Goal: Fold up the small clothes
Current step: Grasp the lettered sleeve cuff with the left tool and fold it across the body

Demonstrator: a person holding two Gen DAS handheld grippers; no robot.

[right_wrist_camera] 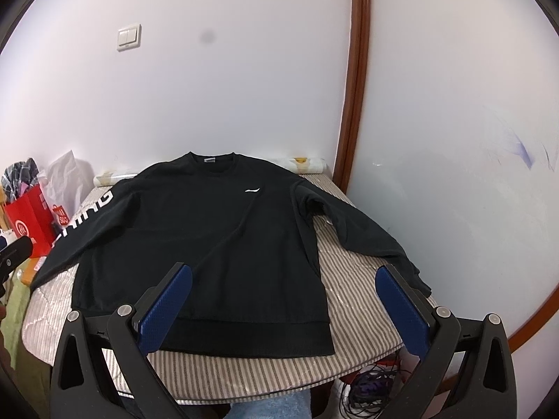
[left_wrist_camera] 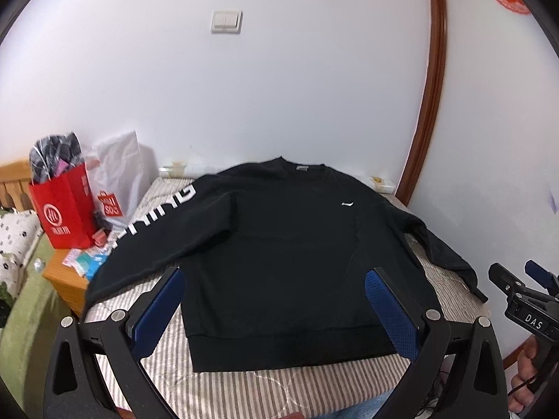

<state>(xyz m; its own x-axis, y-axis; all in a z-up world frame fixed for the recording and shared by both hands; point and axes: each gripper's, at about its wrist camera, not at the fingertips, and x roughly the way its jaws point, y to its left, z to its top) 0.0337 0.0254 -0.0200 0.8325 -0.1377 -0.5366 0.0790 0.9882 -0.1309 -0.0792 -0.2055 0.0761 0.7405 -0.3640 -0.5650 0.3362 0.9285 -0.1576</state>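
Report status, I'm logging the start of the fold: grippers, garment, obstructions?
Left gripper open, right gripper open, both empty above the hem. Black sweatshirt flat, face up on striped mattress, sleeves spread, unfolded. Nothing on the garment.

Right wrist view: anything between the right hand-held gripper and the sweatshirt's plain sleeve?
Only bare striped bed cover lies between the right hand-held gripper and the black sweatshirt sleeve, in the right wrist view.

red bag (left_wrist_camera: 64, 209), light switch (left_wrist_camera: 226, 21), striped mattress (left_wrist_camera: 279, 387)
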